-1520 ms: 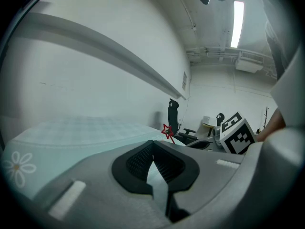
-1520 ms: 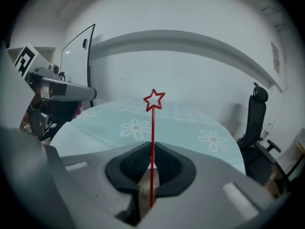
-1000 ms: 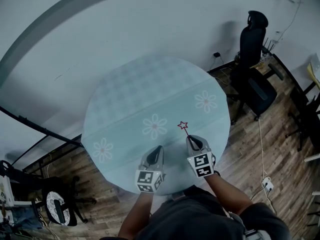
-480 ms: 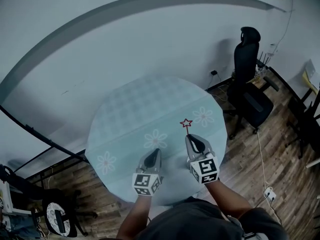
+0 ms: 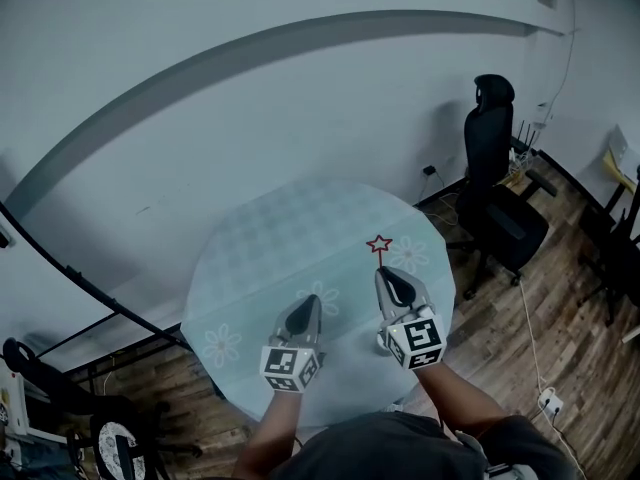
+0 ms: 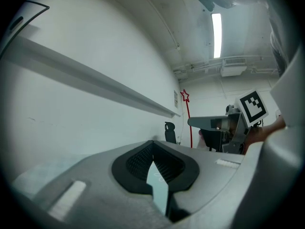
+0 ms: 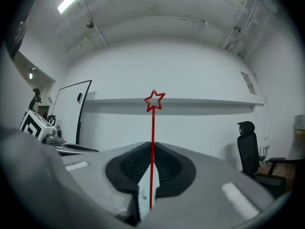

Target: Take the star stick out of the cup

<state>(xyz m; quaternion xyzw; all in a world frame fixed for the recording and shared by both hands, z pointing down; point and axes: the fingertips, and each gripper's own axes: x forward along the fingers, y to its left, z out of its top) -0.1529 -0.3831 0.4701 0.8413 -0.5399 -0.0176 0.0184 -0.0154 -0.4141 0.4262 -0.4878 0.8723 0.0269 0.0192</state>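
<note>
Star stick (image 7: 152, 147) sits higher than before, upright between clamped right gripper (image 5: 384, 272) fingers; left gripper (image 5: 310, 299) fingers closed, empty.

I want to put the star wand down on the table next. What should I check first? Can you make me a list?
1. Star stick held tight: ok. The right hand-held gripper has its jaws closed on the thin red shaft.
2. Star end free: ok. It pokes out past the jaws and touches nothing.
3. Left hand-held gripper out of the way: ok. It is shut with nothing in it, off to one side.
4. A bare spot on the table: ok. Plain flowered cloth shows ahead of both grippers.
5. Where the cup is: cannot tell. No view shows it clearly.
</note>
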